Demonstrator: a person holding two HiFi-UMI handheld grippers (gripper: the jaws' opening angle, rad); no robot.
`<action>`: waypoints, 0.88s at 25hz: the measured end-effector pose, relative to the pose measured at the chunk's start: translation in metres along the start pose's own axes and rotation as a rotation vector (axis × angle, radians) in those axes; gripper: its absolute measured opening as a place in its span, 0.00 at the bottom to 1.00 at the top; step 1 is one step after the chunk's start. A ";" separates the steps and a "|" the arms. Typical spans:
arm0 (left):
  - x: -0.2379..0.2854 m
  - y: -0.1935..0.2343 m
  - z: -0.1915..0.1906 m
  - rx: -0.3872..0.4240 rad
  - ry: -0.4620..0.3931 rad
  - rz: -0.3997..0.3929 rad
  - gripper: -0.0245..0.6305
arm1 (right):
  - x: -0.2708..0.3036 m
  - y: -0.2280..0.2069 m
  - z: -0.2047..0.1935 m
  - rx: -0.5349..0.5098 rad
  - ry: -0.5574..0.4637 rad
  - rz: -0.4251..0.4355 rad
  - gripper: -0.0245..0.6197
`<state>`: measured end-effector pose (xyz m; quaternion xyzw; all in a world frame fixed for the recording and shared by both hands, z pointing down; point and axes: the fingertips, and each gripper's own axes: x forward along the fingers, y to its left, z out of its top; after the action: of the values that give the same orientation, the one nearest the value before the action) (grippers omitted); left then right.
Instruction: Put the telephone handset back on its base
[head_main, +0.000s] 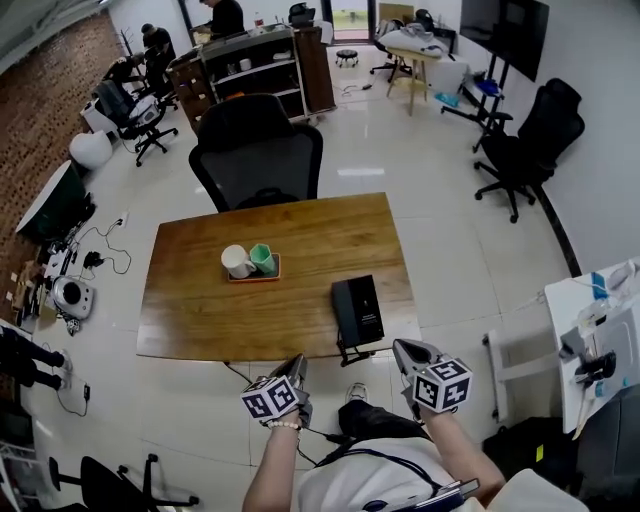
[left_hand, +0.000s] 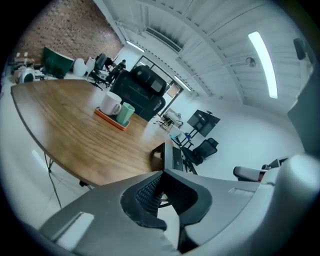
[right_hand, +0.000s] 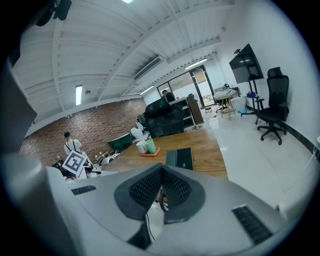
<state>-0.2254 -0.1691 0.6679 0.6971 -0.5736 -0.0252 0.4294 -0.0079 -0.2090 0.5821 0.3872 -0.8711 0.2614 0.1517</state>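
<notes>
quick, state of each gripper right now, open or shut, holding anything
left gripper: closed, jaws together, holding nothing
right gripper: closed, jaws together, holding nothing

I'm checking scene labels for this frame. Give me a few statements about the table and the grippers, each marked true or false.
1. The white mug and green cup stand on an orange tray. True.
2. The black telephone sits on that tray. False: it lies apart, near the table's front right corner.
3. The left gripper holds a cup. False: it is shut on nothing.
4. The right gripper is shut and empty. True.
</notes>
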 end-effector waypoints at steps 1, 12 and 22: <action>-0.012 -0.002 -0.003 0.029 -0.012 0.025 0.04 | -0.005 0.006 -0.001 -0.004 -0.006 0.007 0.04; -0.102 -0.082 -0.023 0.271 -0.131 0.064 0.04 | -0.071 0.045 -0.038 -0.024 -0.028 0.009 0.04; -0.106 -0.125 -0.050 0.282 -0.144 0.066 0.04 | -0.106 0.028 -0.051 -0.011 -0.044 0.003 0.04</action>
<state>-0.1385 -0.0566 0.5726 0.7277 -0.6233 0.0199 0.2855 0.0438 -0.1006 0.5652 0.3908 -0.8761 0.2482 0.1342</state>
